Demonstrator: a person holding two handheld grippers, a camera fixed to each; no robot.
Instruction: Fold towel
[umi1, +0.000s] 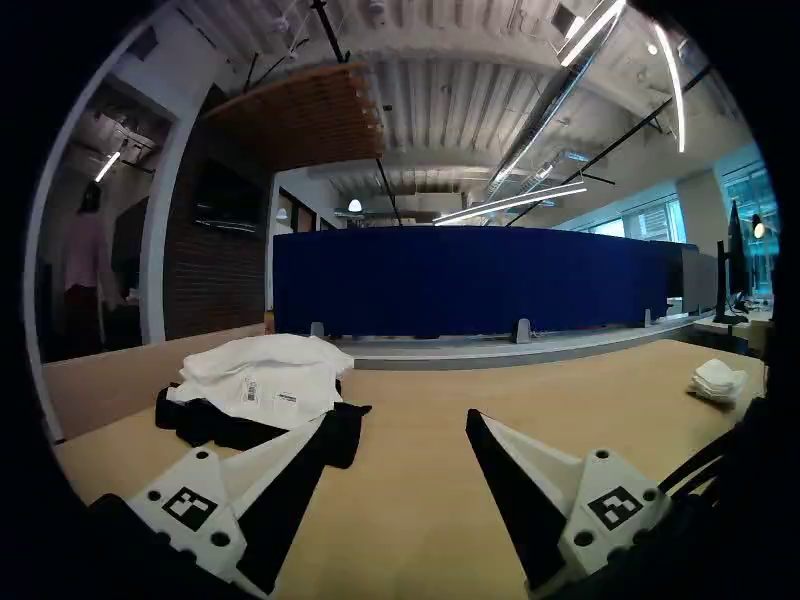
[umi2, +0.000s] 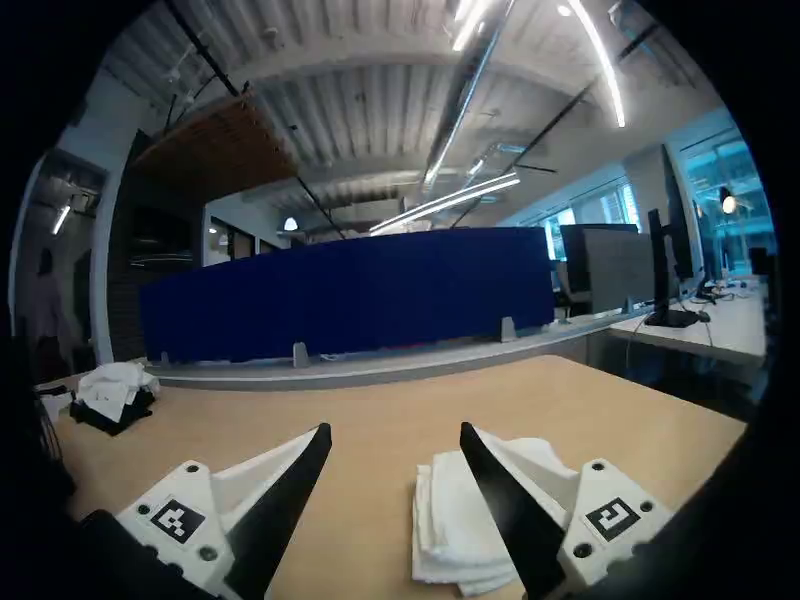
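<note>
folded towel (umi2: 450, 530) at right gripper's (umi2: 395, 428) right finger; jaws apart

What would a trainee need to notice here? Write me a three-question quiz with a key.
1. True or false: the right gripper is shut on the folded white towel.
2. In the left gripper view, the heap of white and black cloths lies: A) on the table, at the left; B) clamped between the fingers of the left gripper; C) on the floor.
3. What colour is the partition behind the table?

Key
1. False: its jaws stand open, and the towel lies on the table by one finger.
2. A.
3. Blue.
</note>
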